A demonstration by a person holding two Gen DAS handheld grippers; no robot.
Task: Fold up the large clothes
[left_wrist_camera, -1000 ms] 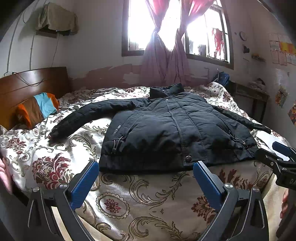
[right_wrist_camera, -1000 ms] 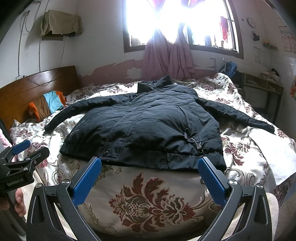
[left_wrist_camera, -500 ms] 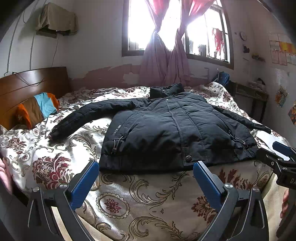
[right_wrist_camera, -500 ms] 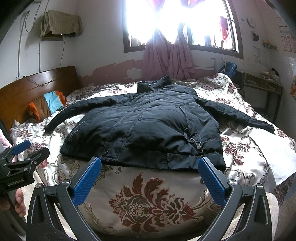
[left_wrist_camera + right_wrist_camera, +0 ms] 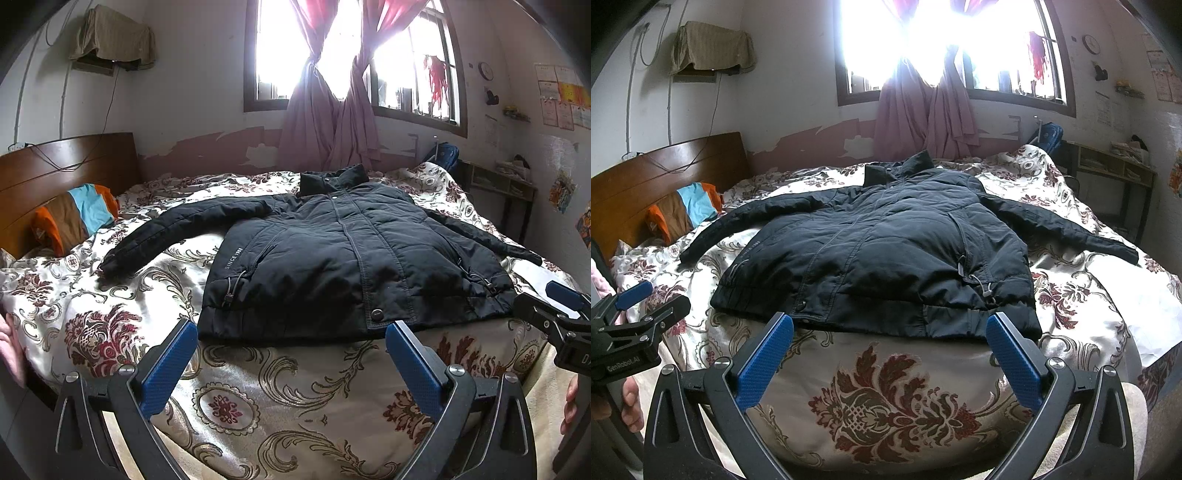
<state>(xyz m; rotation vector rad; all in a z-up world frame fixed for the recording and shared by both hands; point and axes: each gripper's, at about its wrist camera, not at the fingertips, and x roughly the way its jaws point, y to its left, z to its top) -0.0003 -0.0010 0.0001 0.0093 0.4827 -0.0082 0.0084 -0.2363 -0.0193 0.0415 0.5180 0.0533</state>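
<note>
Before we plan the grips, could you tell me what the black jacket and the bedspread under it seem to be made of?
Black jacket: seemingly matte woven synthetic shell over padding, judging by puffy quilted panels and stitched seams. Bedspread: probably satin-like fabric, given its sheen and printed floral scrolls; the fibre cannot be told.
</note>
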